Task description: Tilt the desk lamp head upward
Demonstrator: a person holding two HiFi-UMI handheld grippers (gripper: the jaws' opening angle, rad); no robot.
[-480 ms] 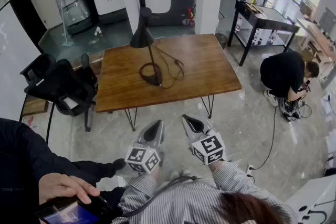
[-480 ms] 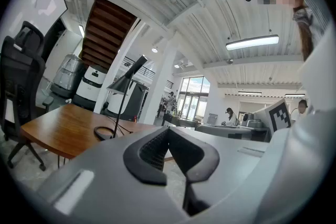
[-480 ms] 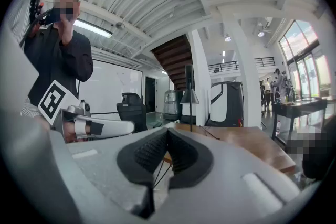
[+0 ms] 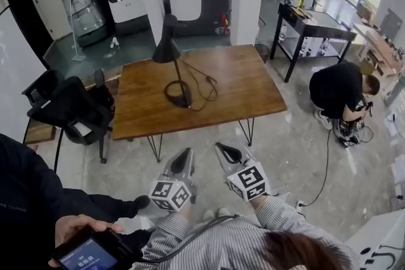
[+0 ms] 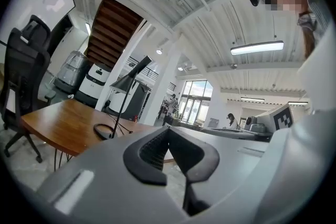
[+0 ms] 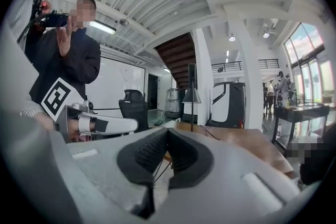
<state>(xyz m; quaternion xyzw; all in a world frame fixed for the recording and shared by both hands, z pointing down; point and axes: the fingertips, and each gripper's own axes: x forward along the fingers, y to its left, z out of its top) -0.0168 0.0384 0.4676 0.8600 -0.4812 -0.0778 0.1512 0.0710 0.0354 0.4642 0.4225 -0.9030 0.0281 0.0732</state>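
A black desk lamp (image 4: 167, 41) with a cone head stands on the wooden table (image 4: 247, 95). Its head points down over a ring base (image 4: 178, 94), and its cord lies looped beside it. Both grippers hover over the floor, short of the table's near edge and well away from the lamp. My left gripper (image 4: 187, 153) is shut with nothing in it, and so is my right gripper (image 4: 221, 148) beside it. In the left gripper view the lamp (image 5: 131, 78) shows beyond the closed left gripper (image 5: 168, 131). In the right gripper view the lamp (image 6: 191, 94) stands far ahead of the right gripper (image 6: 167, 132).
A black office chair (image 4: 69, 104) stands at the table's left end. Right of the table, a person (image 4: 342, 88) crouches on the floor beside a cable. A black side table (image 4: 313, 25) stands behind. A bystander's hand holds a phone (image 4: 88, 256) at lower left.
Both grippers stay shut and side by side in nearly the same place. The view has shifted slightly, and the bystander's hand with the phone sits lower in the picture.
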